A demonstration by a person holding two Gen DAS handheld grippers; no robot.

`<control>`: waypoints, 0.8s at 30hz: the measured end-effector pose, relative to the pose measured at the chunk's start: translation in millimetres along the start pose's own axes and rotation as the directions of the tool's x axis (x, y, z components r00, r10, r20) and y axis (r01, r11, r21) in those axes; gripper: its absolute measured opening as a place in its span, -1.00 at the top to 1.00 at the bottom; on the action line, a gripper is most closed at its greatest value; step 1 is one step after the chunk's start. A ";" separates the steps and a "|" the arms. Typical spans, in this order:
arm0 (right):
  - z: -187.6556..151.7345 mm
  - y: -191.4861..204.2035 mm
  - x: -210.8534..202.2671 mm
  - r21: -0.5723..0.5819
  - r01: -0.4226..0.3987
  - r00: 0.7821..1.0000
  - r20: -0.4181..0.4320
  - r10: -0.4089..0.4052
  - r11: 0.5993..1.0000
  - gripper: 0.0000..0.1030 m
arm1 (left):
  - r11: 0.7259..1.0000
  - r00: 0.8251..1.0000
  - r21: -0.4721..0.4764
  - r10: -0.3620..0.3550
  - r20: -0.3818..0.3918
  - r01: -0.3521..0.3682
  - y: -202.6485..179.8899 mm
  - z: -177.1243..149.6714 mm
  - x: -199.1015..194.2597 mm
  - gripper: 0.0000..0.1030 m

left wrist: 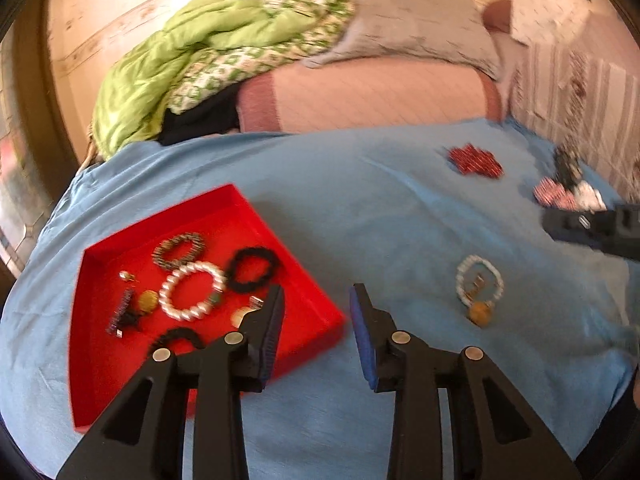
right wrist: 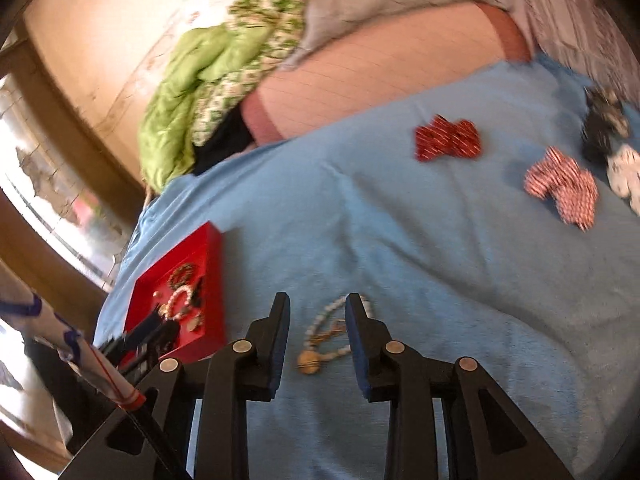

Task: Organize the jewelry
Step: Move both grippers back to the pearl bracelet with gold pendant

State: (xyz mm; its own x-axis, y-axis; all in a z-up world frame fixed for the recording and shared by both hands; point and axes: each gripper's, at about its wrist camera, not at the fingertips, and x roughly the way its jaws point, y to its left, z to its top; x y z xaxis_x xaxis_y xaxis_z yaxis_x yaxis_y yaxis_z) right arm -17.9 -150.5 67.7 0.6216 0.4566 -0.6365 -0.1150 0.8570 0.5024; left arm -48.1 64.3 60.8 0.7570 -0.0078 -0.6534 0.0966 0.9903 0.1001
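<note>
A: Quick status. Where's the stuff vs the red tray?

B: Tray sits on the blue bedspread. Inside it: pearl bracelet mid-tray, dark beaded bracelet just behind it, black scrunchie beside it, plus small earrings & a clip toward the tray's left wall. Still outside the tray: pale bead bracelet w/ gold pendant, lying on the spread well to the right of the tray.

A: Grippers?

B: Left gripper released, nothing btwn the pads, hanging over the tray's near-right corner. Right gripper also released, empty; the pale bracelet shows thru the gap, but the pads aren't on it. Can't tell how far above the spread it hovers.

A: So the next pick is prob that bracelet. Risks?

B: Few, imo. Jaws only partly apart, bracelet loop is wider than the gap, so a straight drop could pinch one strand & drag the rest, or pin the pendant. Soft spread: pads may grab fabric w/ the beads & pull the cloth, which shifts the tray. Both views are smeared, so aim may be off.

A: Anything else loose?

B: Red patterned bows & a striped one, far from the tray, beyond the bracelet. Not in the way. Left gripper close to the tray edge tho; a bump could tip it.
</note>
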 end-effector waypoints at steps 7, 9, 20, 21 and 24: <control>6.0 -36.3 3.5 0.101 -0.007 0.999 -0.043 0.011 0.995 0.40 | 0.986 0.988 0.091 -0.135 -0.073 0.141 -50.5 -15.2 -0.7 0.36; 7.4 -42.4 1.8 0.120 -0.017 0.998 -0.051 0.023 0.993 0.40 | 0.975 0.977 0.095 -0.190 -0.098 0.199 -63.6 -15.7 2.5 0.36; 11.6 -53.7 -8.3 0.139 -0.074 0.996 -0.038 0.080 0.987 0.40 | 0.968 0.952 0.068 -0.222 -0.210 0.241 -112.2 -3.7 52.0 0.24; 11.6 -54.0 -7.6 0.140 -0.075 0.996 -0.039 0.082 0.987 0.40 | 0.972 0.958 0.077 -0.201 -0.206 0.220 -115.1 -4.8 55.5 0.24; 12.7 -53.7 -5.0 0.136 -0.079 0.995 -0.046 0.086 0.988 0.40 | 0.979 0.973 0.089 -0.168 -0.159 0.184 -115.5 -5.3 57.4 0.53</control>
State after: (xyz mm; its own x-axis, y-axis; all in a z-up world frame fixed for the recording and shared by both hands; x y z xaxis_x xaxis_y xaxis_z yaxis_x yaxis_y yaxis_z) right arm -4.9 -201.8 51.4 0.5732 0.5387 -0.6175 -0.0574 0.7781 0.6255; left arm -19.3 -49.8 7.8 0.6176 -0.1521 -0.7716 0.2913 0.9556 0.0448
